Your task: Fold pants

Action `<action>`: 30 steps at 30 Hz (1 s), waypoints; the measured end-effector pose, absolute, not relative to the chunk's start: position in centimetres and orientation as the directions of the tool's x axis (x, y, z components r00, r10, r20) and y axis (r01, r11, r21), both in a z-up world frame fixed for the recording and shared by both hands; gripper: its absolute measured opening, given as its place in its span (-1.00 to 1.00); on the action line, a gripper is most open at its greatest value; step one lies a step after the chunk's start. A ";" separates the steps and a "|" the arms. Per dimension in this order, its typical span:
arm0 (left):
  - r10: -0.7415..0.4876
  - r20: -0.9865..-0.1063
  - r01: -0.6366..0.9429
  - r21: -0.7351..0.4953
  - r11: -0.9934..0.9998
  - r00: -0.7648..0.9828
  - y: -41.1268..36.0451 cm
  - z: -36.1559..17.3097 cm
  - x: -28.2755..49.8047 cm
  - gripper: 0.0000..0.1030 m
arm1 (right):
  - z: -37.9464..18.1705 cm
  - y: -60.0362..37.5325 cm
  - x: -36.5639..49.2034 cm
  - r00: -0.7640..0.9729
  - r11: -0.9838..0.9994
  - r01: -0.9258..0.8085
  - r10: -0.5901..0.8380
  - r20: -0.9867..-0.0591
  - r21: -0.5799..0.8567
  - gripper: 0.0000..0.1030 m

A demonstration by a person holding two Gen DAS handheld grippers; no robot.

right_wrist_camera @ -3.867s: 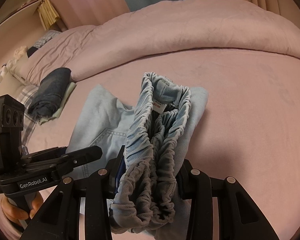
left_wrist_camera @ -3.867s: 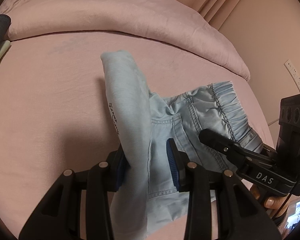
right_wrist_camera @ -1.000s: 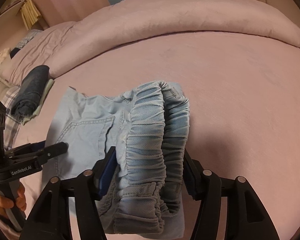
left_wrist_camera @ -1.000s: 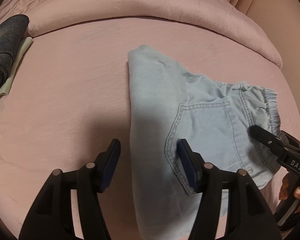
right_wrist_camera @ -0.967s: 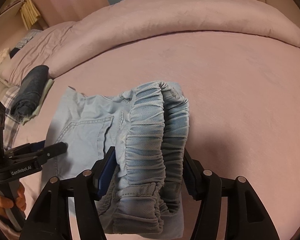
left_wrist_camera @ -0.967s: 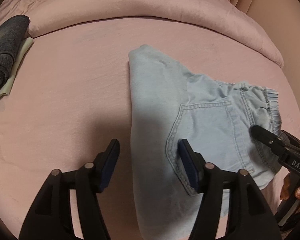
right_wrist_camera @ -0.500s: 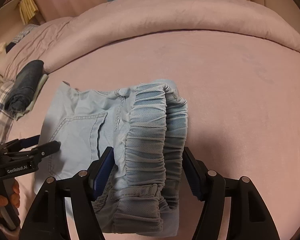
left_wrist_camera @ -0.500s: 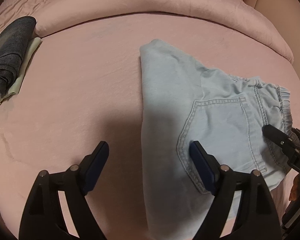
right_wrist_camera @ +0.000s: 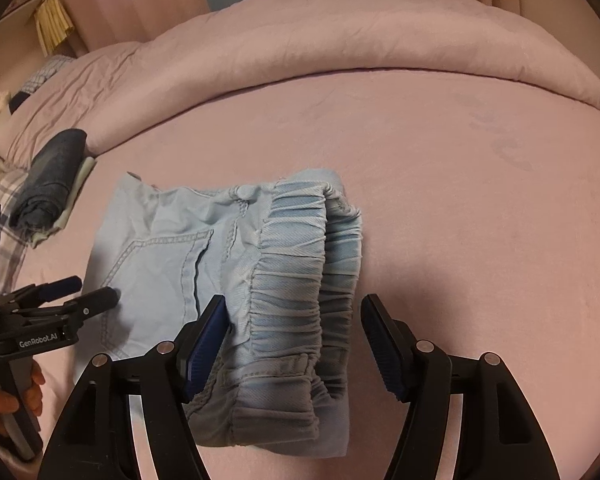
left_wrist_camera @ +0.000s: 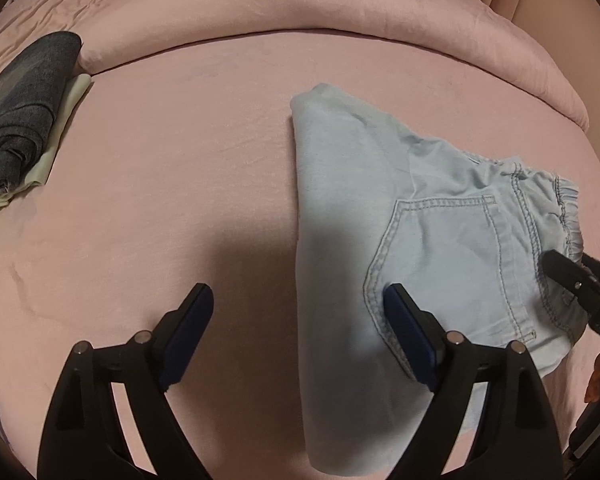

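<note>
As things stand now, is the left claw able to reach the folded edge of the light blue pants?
Probably yes. The left claw stands open over the folded edge of the light blue pants, with nothing in between. The right claw, open around the waistband, is off to the side.

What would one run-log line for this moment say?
pants: folded, flat on bed | left gripper: just opened, over folded edge | right gripper: open around waistband | other folded clothes: far left

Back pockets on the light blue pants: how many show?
1. The back pocket faces up beside the elastic waistband, near the right gripper. A second may lie hidden under the fold.
</note>
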State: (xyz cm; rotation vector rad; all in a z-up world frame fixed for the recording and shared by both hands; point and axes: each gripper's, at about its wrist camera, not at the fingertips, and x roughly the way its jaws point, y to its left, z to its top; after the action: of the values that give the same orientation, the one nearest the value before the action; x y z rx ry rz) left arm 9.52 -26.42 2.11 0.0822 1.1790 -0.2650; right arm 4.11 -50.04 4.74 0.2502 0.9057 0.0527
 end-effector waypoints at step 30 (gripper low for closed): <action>-0.128 -0.931 0.224 -0.051 0.973 0.343 -25.1 1.3 8.7 0.90 | 4.3 -50.7 2.7 0.623 0.973 0.099 0.102 -0.776 0.207 0.43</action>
State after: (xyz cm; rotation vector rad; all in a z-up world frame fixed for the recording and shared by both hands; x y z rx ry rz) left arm 8.74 -25.11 1.29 0.0913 1.1997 -0.2290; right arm 2.68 -50.70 4.28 0.2398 0.9010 0.0016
